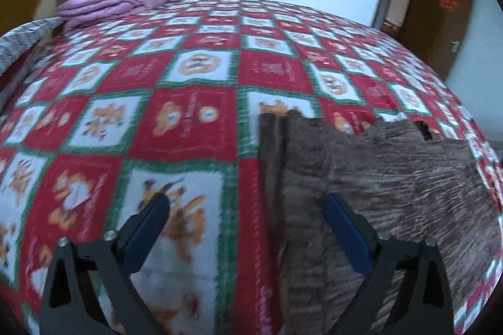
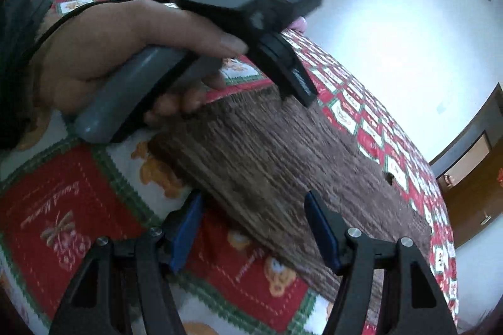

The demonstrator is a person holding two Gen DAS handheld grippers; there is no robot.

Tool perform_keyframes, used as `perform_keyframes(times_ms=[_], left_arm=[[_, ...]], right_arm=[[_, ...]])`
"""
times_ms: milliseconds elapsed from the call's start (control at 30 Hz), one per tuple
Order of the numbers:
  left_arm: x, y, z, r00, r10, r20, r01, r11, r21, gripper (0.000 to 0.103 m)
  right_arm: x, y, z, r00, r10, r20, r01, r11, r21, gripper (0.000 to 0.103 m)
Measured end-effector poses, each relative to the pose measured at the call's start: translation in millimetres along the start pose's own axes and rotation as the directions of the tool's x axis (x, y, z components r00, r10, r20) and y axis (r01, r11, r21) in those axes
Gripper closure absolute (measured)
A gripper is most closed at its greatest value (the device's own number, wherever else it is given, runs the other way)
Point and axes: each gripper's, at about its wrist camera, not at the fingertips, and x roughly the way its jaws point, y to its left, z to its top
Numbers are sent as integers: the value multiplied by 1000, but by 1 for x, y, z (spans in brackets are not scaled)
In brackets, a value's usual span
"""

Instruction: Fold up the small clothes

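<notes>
On bed (image 1: 195, 20) quilt, brown garment (image 1: 393, 177) lies flat. Left claw (image 1: 245, 228) spread, right claw (image 2: 251, 225) spread, both empty. Step: reaching for hem; next pinch edge.

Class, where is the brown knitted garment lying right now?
The brown knitted garment lies flat on the red checked bedspread, right of centre in the left wrist view, beneath the open left tongs and right tongs.
</notes>
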Motion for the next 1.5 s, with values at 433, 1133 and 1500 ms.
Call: perform_keyframes(times_ms=[433,1133,1500], left_arm=[[20,-1,13,986,-167,-21,167,986,-16,72],[16,9,8,983,-185,3,185,980,-75,54],[17,17,11,954,-296,-43,288,948,-140,94]], right_arm=[[15,12,22,1000,5,1,-5,1000,2,37],[12,39,19,995,-88,44,93,985,-146,75],[10,-19,22,983,180,40,-184,973,137,96]])
